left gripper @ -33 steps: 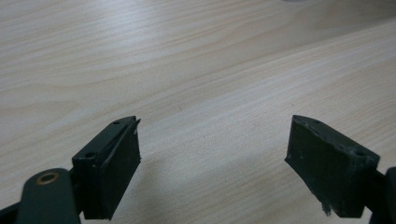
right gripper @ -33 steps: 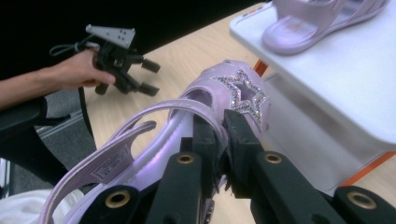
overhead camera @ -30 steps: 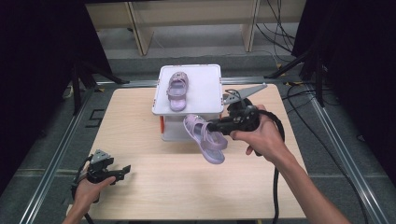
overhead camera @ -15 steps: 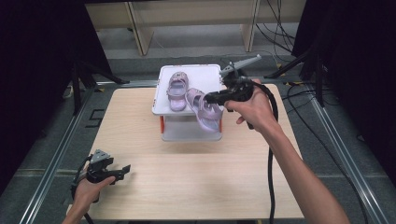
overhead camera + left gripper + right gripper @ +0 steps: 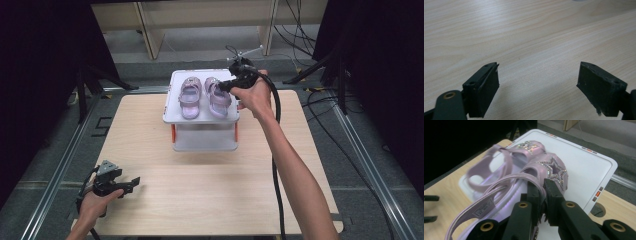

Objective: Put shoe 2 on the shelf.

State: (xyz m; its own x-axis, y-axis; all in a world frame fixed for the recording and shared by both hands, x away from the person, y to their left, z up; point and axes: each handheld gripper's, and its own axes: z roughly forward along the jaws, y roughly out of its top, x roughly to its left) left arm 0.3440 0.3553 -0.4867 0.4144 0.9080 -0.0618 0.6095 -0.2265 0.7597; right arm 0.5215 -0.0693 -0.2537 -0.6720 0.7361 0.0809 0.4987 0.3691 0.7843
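1. the sandal in play is the right-hand one of a lilac pair with sparkly stars on the toe strap. in the high view it sits over the top shelf of the white rack, just beside its twin, which already lies flat up there. can't tell if the held one has fully touched down or is a hair above the shelf.

2. so my read is this is nearly done: one sandal parked, the second lined up next to it. what's left looks like letting go and backing the hand out.

3. right gripper: jaws pinched together on the sandal's side strap, right by the star, so it's gripping the shoe, not just resting on it.

4. left gripper: jaws spread wide apart with nothing between them, hovering over bare wooden table. in the high view it's down at the near left corner, well apart from the rack.
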